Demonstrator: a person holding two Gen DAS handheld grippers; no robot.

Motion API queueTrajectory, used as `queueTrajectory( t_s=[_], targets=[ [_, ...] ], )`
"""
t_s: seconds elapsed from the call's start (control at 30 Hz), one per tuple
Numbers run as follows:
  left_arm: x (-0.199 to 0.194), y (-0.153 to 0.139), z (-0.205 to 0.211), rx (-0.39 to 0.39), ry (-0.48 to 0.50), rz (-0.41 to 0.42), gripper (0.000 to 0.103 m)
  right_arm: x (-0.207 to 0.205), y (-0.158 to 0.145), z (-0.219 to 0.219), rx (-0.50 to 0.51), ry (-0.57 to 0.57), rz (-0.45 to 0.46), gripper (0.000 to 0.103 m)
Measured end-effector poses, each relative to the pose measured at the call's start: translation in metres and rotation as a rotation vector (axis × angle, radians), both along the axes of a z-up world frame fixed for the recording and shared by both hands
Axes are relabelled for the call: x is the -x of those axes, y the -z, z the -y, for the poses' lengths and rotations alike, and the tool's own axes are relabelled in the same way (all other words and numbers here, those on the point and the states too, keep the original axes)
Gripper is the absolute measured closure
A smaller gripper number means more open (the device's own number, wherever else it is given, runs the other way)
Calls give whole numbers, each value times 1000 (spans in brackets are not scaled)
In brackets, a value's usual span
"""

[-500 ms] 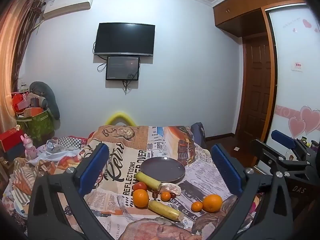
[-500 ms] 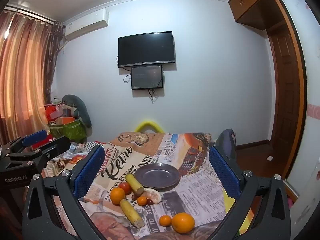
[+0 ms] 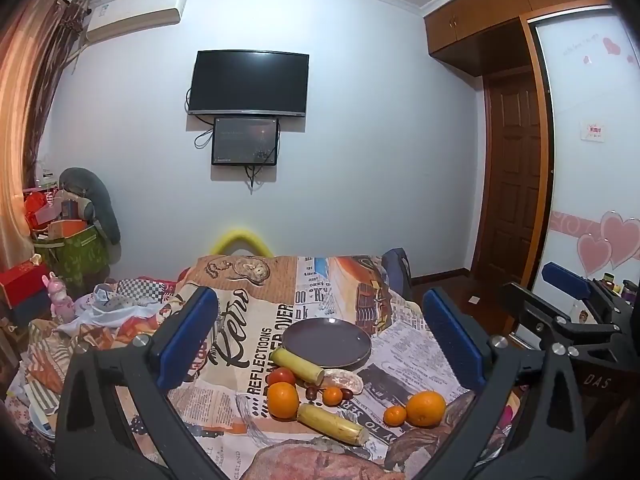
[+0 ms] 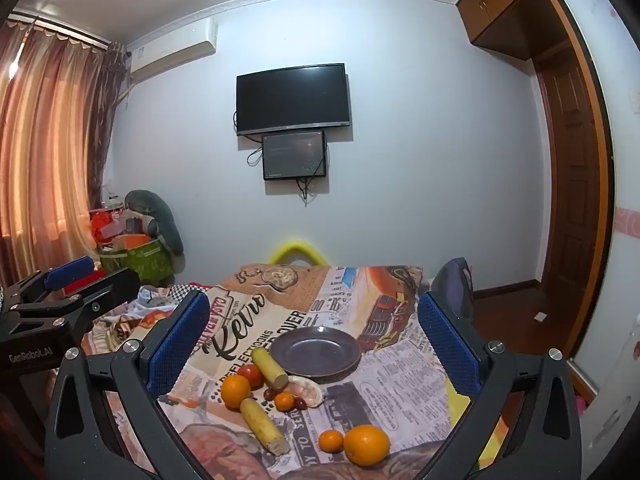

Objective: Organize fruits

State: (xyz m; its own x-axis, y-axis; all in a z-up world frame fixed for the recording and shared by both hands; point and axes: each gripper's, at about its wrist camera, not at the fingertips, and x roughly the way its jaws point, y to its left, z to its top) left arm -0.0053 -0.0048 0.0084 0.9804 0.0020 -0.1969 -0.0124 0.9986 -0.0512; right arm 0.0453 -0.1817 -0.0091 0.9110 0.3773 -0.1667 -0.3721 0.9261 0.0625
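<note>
A dark empty plate [image 3: 327,341] [image 4: 316,350] sits mid-table on a newspaper-print cloth. In front of it lie two yellow cane-like sticks [image 3: 298,366] [image 3: 333,424], a tomato [image 3: 281,376], a large orange [image 3: 283,399], a small orange [image 3: 332,396], dark red small fruits [image 3: 311,392] and a pale shell-like piece [image 3: 343,380]. Farther right lie a small orange [image 3: 395,415] and a big orange [image 3: 426,408] [image 4: 366,445]. My left gripper [image 3: 320,336] and right gripper [image 4: 314,340] are open, empty, held above and short of the fruit.
The right gripper shows at the right edge of the left wrist view [image 3: 568,320]; the left gripper shows at the left edge of the right wrist view [image 4: 60,300]. Clutter and clothes [image 3: 112,304] lie left of the table. A dark chair back [image 4: 454,284] stands at the table's right.
</note>
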Motion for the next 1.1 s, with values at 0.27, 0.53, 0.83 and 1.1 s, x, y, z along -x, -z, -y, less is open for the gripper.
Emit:
queueTrajectory(
  t_s=[0.27,0.53,0.83,1.1],
  targets=[
    [-3,2,0,1,-2,1,0,-3,2,2,-3,-3,4,0],
    [-2,3,0,3,0,2,0,-2,4,0,7,-5,1,0],
    [-3,5,-1,5,3,1,0,-3,4,-1,8,-5,0,0],
    [-3,5,-1,5,3,2,0,-3,5,-1,12,-6,-1,0]
  ],
)
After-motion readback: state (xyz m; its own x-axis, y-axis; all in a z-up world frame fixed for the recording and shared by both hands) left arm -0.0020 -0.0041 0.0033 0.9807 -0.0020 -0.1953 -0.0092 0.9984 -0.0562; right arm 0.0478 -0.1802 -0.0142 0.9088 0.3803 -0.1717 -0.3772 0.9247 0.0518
